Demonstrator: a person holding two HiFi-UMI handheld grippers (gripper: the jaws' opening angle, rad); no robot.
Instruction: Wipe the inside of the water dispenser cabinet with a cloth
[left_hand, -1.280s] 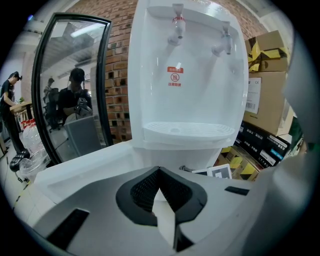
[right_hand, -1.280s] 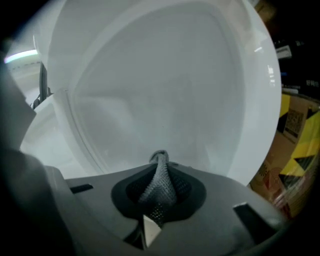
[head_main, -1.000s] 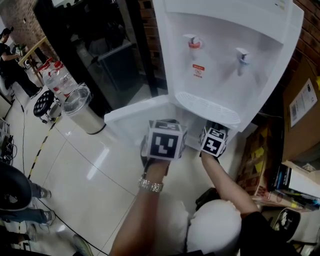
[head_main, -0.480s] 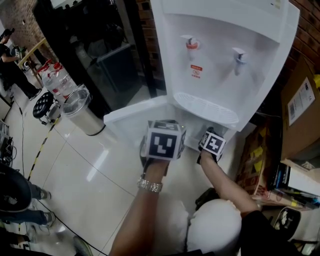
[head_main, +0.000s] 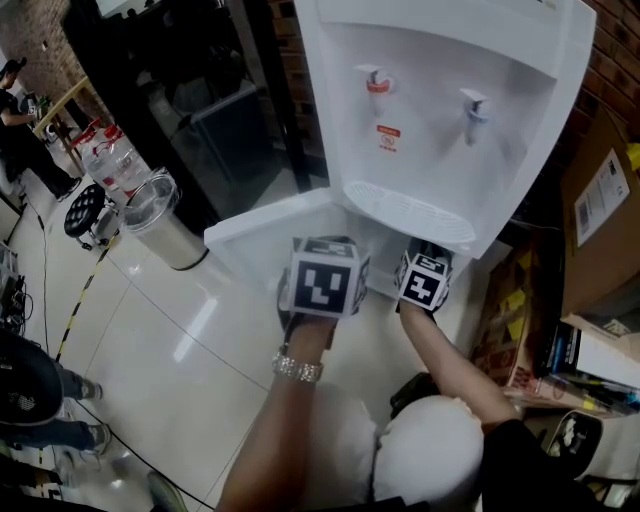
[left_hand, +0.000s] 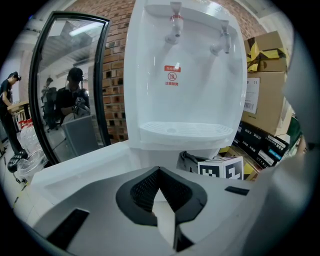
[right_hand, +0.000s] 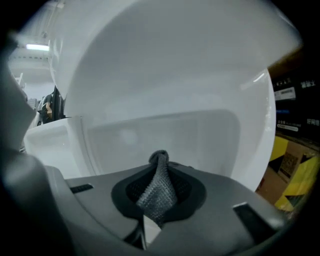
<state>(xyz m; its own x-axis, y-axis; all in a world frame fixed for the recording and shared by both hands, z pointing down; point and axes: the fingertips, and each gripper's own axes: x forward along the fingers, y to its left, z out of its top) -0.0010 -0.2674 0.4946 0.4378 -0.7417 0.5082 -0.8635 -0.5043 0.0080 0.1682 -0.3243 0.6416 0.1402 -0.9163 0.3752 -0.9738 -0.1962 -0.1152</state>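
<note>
The white water dispenser (head_main: 440, 150) stands upright against a brick wall, with a red tap (head_main: 375, 80) and a blue tap (head_main: 472, 105) above its drip tray (head_main: 410, 212). Below the tray, the cabinet (right_hand: 165, 130) is open. Its door (head_main: 262, 232) is swung out to the person's left. Cardboard boxes (head_main: 600, 210) stand just beside the dispenser on the right. A steel bin (head_main: 160, 222) stands on the tiled floor (head_main: 170, 340), well apart to the left.

Left tool (left_hand: 159, 174): held in front of the open cabinet, near the door and aimed at the dispenser front. Its jaws are brought together and nothing is between them.

Right tool (right_hand: 159, 167): held under the drip tray at the cabinet opening and pointed at the white inner wall. Its jaws are closed on the grey cloth (right_hand: 159, 192) (a knitted texture shows in the right gripper view). A fold of the cloth rises upright from between the pads, and it also shows beside the marker cube (left_hand: 222, 169) in the left gripper view. Whether the cloth touches the cabinet wall cannot be determined.
</note>
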